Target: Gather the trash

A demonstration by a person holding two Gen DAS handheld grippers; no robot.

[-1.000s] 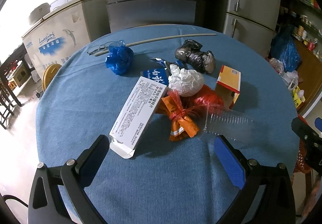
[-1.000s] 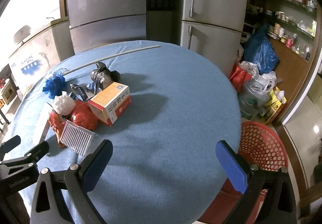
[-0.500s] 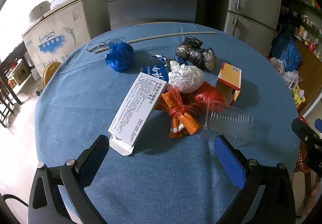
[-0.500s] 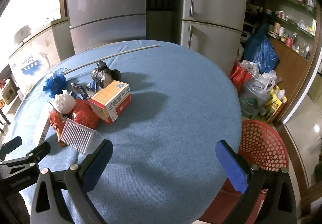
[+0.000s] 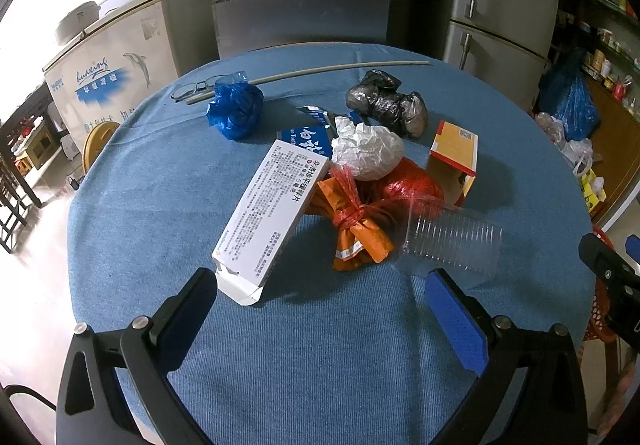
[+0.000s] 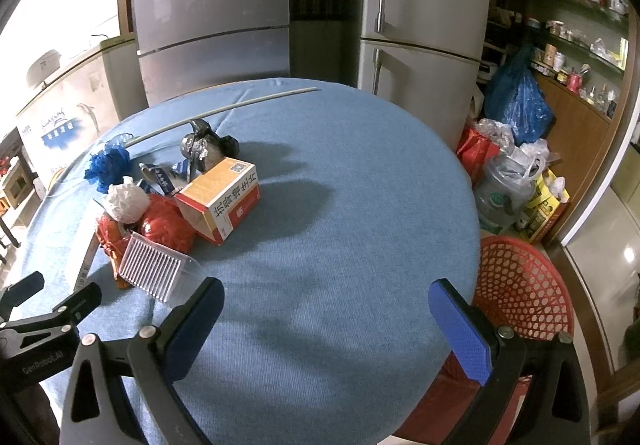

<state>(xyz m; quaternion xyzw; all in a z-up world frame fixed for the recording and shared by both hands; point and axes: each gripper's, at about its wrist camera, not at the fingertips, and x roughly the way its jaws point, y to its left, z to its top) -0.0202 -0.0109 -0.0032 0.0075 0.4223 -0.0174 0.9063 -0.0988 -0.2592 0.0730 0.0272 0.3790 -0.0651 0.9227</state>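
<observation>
Left wrist view: the left gripper (image 5: 320, 305) gapes wide, holding nothing, above the near edge of the trash pile (image 5: 360, 181); the right gripper (image 6: 326, 319) is equally spread and empty over bare cloth. The white carton (image 5: 272, 221) leans on the orange bag (image 5: 356, 233), so a careless pinch could topple it or crush the clear ribbed tray (image 5: 452, 241). The round table (image 6: 360, 205) wears blue cloth; a red basket (image 6: 520, 285) waits beside it, refrigerators behind.
</observation>
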